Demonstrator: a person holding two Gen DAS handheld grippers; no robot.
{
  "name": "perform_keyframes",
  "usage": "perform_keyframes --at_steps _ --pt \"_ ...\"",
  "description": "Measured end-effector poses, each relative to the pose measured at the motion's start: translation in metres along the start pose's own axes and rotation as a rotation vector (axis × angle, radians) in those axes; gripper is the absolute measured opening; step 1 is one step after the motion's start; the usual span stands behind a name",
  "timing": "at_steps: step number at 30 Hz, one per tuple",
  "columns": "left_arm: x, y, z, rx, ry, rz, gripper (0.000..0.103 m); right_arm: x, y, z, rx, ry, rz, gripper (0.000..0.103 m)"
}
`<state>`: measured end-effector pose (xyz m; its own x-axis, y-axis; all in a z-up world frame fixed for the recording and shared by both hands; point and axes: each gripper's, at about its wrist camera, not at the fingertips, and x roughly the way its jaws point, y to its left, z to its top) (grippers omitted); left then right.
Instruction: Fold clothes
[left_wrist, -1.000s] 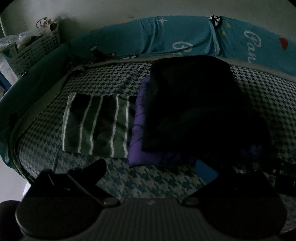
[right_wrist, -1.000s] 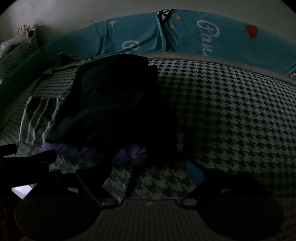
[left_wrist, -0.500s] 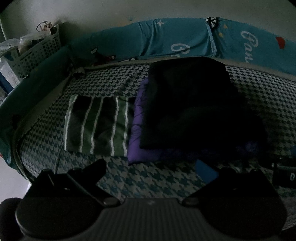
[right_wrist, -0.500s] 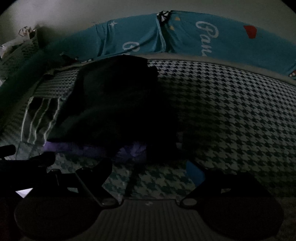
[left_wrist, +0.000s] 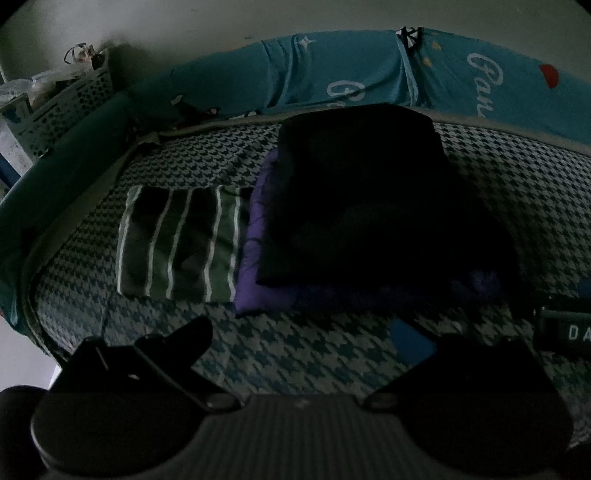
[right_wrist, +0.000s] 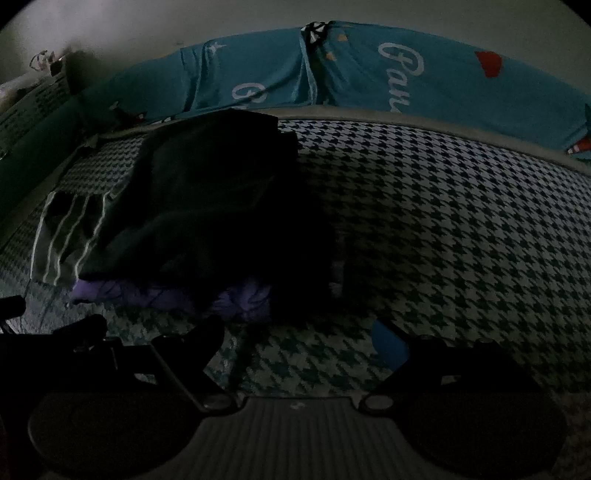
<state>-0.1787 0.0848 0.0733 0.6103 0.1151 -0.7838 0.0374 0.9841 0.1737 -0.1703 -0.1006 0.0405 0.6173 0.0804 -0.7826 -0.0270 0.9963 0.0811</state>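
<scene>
A bed (left_wrist: 332, 354) covered in a houndstooth sheet is shown in both wrist views; the light is low and dark areas are poorly resolved. A black garment (left_wrist: 369, 199) is seen folded and laid flat on a purple garment (left_wrist: 255, 266); the purple edge is exposed along the left and near sides of the black one. A folded green striped garment (left_wrist: 177, 240) is laid on the sheet just beside the purple garment, touching or slightly tucked under its left edge; which of the two cannot be told. In the right wrist view the same stack is seen at the left: black garment (right_wrist: 207, 206), purple garment (right_wrist: 162, 295), striped garment (right_wrist: 66, 236); the sheet to the right of the stack is bare. A teal printed bolster (left_wrist: 369, 74) is set along the far edge of the bed against the wall; a perforated basket (left_wrist: 62, 107) is placed at the far left corner.

The left hand-held gripper (left_wrist: 310, 339) is held above the near part of the bed with its jaws spread wide; nothing is held between them. The right hand-held gripper (right_wrist: 299, 339) is likewise spread wide and nothing is gripped; only the sheet is seen between its fingers. Both are kept short of the stack, apart from it.
</scene>
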Motion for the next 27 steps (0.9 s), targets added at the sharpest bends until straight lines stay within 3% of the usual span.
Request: perform_keyframes --at_steps 27 --pt "0.002 0.0021 -0.0017 -0.014 0.018 0.011 0.103 0.0037 0.0015 -0.0031 -0.014 0.006 0.002 0.087"
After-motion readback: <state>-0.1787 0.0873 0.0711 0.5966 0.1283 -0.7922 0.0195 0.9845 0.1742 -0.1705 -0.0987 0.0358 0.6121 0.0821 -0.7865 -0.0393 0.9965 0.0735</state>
